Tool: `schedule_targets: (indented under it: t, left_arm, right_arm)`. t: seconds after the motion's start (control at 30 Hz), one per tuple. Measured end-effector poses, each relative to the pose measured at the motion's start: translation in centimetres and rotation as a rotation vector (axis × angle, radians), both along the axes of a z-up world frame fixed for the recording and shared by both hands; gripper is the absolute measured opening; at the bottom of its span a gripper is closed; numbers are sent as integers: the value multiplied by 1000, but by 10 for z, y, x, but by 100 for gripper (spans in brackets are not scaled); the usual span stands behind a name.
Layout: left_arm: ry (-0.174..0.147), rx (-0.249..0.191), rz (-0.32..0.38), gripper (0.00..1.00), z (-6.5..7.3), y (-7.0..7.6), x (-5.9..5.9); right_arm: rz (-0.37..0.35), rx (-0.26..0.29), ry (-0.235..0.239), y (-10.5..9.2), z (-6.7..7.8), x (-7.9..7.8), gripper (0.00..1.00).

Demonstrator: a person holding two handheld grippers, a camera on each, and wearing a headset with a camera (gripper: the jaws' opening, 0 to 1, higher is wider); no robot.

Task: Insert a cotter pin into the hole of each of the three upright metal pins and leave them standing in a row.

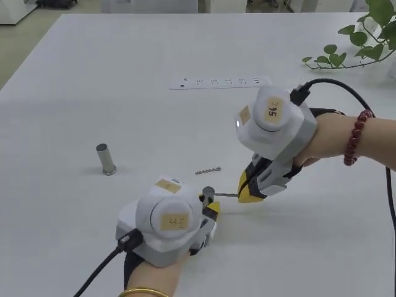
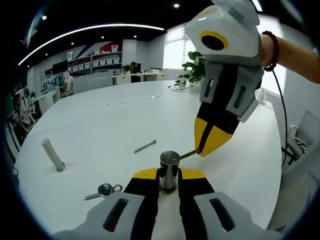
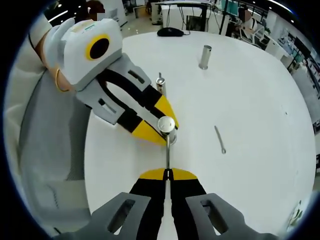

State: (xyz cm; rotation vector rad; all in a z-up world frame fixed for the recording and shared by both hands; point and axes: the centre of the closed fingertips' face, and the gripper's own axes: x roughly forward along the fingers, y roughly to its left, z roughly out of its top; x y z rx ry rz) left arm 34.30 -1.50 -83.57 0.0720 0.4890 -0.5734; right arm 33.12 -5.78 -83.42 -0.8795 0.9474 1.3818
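head view shows a wide white surface [image 1: 74, 93] in an open office room, with a power strip [image 1: 219, 81] lying far back and a plant [image 1: 365, 37] at the right corner. the left tool [image 1: 210, 209] is clamped on an upright metal pin [image 1: 208, 193]. the right tool [image 1: 249, 193], jaws together, pinches a cotter pin [image 1: 226, 195] whose free end reaches the pin just under its head; whether it is in the hole i cannot tell. a second metal pin [image 1: 106, 159] stands well apart to the left. a loose cotter pin [image 1: 208, 170] lies just behind the tools. left gripper view shows a third pin [image 2: 104, 189] beside the left tool, its pose unclear.
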Motion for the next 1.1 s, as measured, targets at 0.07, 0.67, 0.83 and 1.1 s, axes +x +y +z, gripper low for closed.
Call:
schedule_targets:
  t: [0.07,0.67,0.83,1.1]
  left_arm:
    - [1,2,-2,12,-1,0,0]
    - [4,12,-3,12,-5,-1,0]
    - [0,19,-5,12,-5,-1,-1]
    - [-4,29,-12,11,-6,-1,0]
  right_arm:
    - [2,-1,-1,0,1,0,4]
    - [66,-33,-39,8,8,-3,4]
    - [87,-42,-45,10,10,1,4]
    - [105,-60,-58,15,9,1,4]
